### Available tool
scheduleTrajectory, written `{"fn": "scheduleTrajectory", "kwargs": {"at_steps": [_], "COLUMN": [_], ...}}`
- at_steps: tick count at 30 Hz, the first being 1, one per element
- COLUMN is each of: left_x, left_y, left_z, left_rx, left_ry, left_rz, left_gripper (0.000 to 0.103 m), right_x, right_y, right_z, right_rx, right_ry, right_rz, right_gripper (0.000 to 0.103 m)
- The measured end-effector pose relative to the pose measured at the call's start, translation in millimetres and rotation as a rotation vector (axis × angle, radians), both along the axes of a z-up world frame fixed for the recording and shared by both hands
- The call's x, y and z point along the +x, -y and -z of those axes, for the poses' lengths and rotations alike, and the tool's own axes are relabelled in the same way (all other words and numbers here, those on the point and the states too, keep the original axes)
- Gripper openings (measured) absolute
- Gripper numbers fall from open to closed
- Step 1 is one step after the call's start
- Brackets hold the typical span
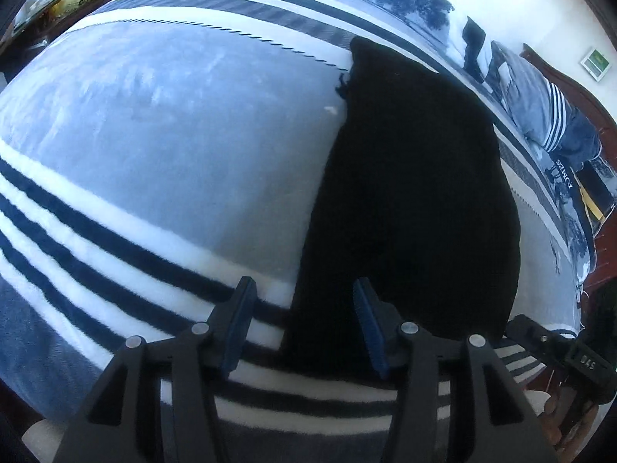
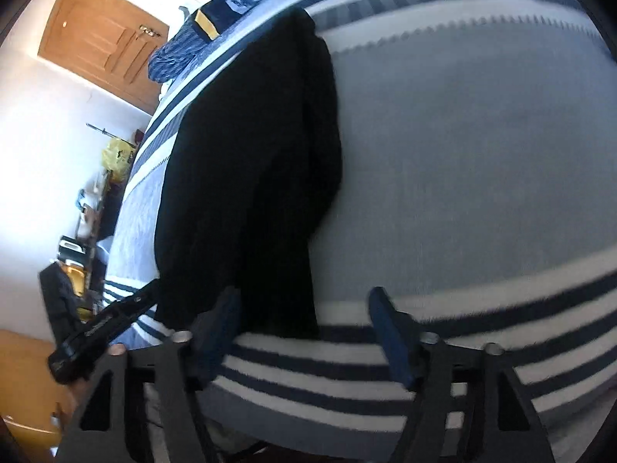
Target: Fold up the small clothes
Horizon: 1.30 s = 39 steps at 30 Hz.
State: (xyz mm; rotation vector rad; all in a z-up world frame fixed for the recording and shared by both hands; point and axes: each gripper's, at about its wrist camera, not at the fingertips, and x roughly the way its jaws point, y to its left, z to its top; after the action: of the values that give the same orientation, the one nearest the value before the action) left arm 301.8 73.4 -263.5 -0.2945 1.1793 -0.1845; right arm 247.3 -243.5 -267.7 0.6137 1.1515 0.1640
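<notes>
A black garment (image 1: 408, 193) lies in a long folded strip on the striped blanket (image 1: 173, 135) of a bed. My left gripper (image 1: 304, 305) hovers open over the garment's near left edge, with nothing pinched between its blue pads. In the right wrist view the same black garment (image 2: 250, 173) runs away from me. My right gripper (image 2: 304, 308) stands open over its near right corner, on the blanket (image 2: 482, 154). Each gripper shows in the other's view: the right gripper (image 1: 559, 351) at the lower right and the left gripper (image 2: 104, 328) at the lower left.
Rumpled blue and grey bedding (image 1: 540, 96) lies along the far side by a dark wooden headboard (image 1: 570, 81). A wooden door (image 2: 104, 38) and a cluttered desk with a yellow bag (image 2: 115, 154) stand past the left end of the bed.
</notes>
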Motion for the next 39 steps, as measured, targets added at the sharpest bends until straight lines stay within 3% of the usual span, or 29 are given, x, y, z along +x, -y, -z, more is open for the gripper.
{"fn": "scheduleTrajectory", "kwargs": {"at_steps": [2,3,4,5,6,7,8,10,12,13,16,18,19,20,23,25,27,28,30,31,32,33,35,39], "left_x": [0.6,0.2,-0.7,-1.5,-3.2,-5.4,-6.2,-12.3,-14.5,-13.8,-12.8,-13.7,-13.7,-13.2,-9.7,-5.7,0.0,2.4,5.2,5.6,5.4,6.1,3.3,-21.5], "left_y": [0.6,0.3,0.5,4.0,5.8,5.4,2.8,-16.2,-31.2,-34.1,-28.4,-24.5,-23.5,-23.1,-19.1,-15.7,-9.1,-3.4,2.6,1.7,-0.2,-4.3,-11.3,-22.3], "left_z": [0.7,1.7,2.3,1.3,-1.7,-6.6,-10.2,-22.4,-19.6,-11.1,5.7,0.9,-3.3,-6.0,-12.7,-12.3,-7.0,-2.6,2.9,3.9,3.4,3.2,-3.3,-39.8], "left_rx": [-0.039,-0.060,-0.066,-0.059,-0.040,-0.041,-0.059,-0.104,-0.162,-0.155,-0.104,-0.115,-0.130,-0.135,-0.089,-0.109,-0.136,-0.125,-0.102,-0.109,-0.131,-0.172,-0.215,-0.365], "left_ry": [-0.005,-0.008,-0.009,-0.005,0.006,0.015,0.023,0.045,0.022,-0.010,-0.061,-0.037,-0.016,0.000,0.050,0.055,0.038,0.025,0.019,0.015,0.010,-0.002,-0.011,-0.011], "left_rz": [-0.003,-0.001,0.002,0.017,0.029,0.034,0.033,-0.024,-0.068,-0.078,-0.067,-0.057,-0.052,-0.052,-0.066,-0.064,-0.043,-0.035,-0.026,-0.029,-0.034,-0.039,-0.055,-0.063], "left_gripper": [0.045,0.032,0.026,0.013,0.007,0.007,0.006,0.006,0.003,0.003,0.004,0.005,0.006,0.010,0.013,0.017,0.038,0.040,0.037,0.032,0.017,0.008,0.007,0.007], "right_x": [0.7,1.8,5.0,7.9,11.0,13.0,14.2,12.7,2.2,-1.3,1.5,8.2,11.8,16.9,35.6,49.8,66.0,71.1,75.7,74.7,75.0,73.8,70.2,61.4], "right_y": [-3.5,-3.8,-5.7,-7.5,-10.9,-14.3,-18.5,-22.7,-25.3,-24.4,-23.0,-16.8,-11.1,-6.8,1.4,4.6,6.3,6.9,3.0,-5.5,-12.5,-13.5,-14.1,-9.0], "right_z": [2.5,3.6,7.2,10.7,15.7,19.2,22.6,15.2,-5.1,-8.1,2.1,6.0,6.7,6.6,6.3,10.3,16.9,18.6,14.0,14.1,17.8,17.8,12.1,-22.9], "right_rx": [0.002,0.027,0.073,0.088,0.077,0.064,0.055,0.060,-0.014,-0.020,-0.014,0.022,0.046,0.047,0.070,0.108,0.116,0.123,0.094,0.066,0.052,0.054,0.043,0.039], "right_ry": [-0.006,-0.008,-0.011,-0.017,-0.028,-0.037,-0.054,-0.037,0.025,0.034,0.008,0.011,0.018,0.024,0.047,0.042,0.030,0.027,0.048,0.036,0.012,0.010,0.016,0.067], "right_rz": [-0.008,-0.005,-0.008,-0.010,-0.007,-0.012,-0.021,-0.028,-0.033,-0.031,-0.052,-0.021,0.008,0.034,0.058,0.057,0.062,0.064,0.050,0.034,0.020,0.020,0.010,-0.031], "right_gripper": [0.054,0.054,0.054,0.049,0.041,0.012,0.006,0.006,0.006,0.006,0.010,0.030,0.063,0.082,0.082,0.082,0.082,0.080,0.050,0.027,0.019,0.017,0.010,0.009]}}
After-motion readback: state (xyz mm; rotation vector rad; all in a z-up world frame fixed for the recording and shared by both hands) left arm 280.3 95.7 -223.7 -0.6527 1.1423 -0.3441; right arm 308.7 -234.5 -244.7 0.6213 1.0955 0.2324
